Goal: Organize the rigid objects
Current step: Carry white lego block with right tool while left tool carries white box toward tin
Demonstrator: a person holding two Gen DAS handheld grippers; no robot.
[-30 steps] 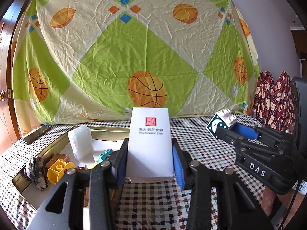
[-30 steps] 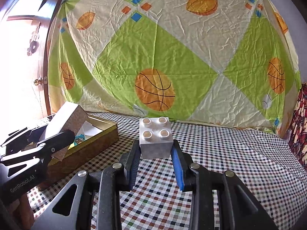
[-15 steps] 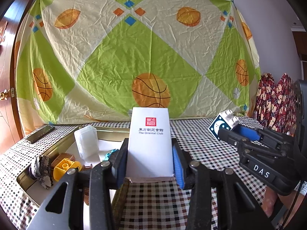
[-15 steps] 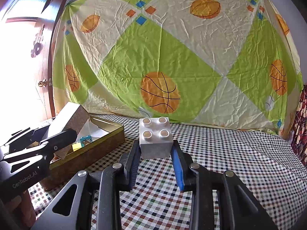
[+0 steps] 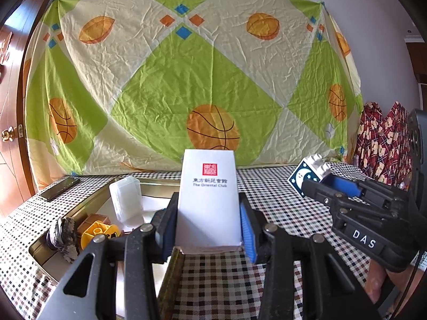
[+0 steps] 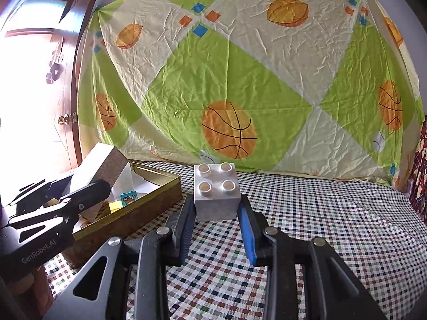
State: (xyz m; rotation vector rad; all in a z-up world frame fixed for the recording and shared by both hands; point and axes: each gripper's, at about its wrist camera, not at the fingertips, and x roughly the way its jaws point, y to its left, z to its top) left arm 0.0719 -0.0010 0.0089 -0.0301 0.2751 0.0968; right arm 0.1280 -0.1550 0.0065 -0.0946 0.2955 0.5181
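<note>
The left gripper [image 5: 208,224] is clamped on a tall white cardboard box [image 5: 209,200] printed with a red square seal and a line of dark lettering; its blue pads press the box's two long sides, and the box stands upright between them, lifted off the desk [image 5: 280,213], which is covered in a small-checked cloth. In the right wrist view the same box [image 6: 102,164] appears tilted, showing a brown patterned side, and hangs above the near end of a shallow gold-coloured rectangular metal tin [image 6: 149,202].

The right gripper [image 6: 216,221] is clamped on a white plastic building block with four round studs on top [image 6: 216,192], gripped low on its two opposite sides and held above the cloth. From the left wrist view the block [image 5: 309,176] shows a dark blue face with a white moon and stars, and sits to the right of the tin, well apart from it.

The tin [image 5: 88,205] lies on the left part of the desk. Inside it are a translucent white plastic case [image 5: 125,202] standing upright, a yellow plastic studded block [image 5: 98,233], a brown block behind it, a dark speckled roll [image 5: 62,236] at the near left end, and a small turquoise block with a cartoon picture [image 6: 128,198]. A dark flat phone [image 5: 57,188] lies on the cloth beyond the tin's left side. A green and cream sheet printed with basketballs [image 5: 186,80] hangs behind the desk.
</note>
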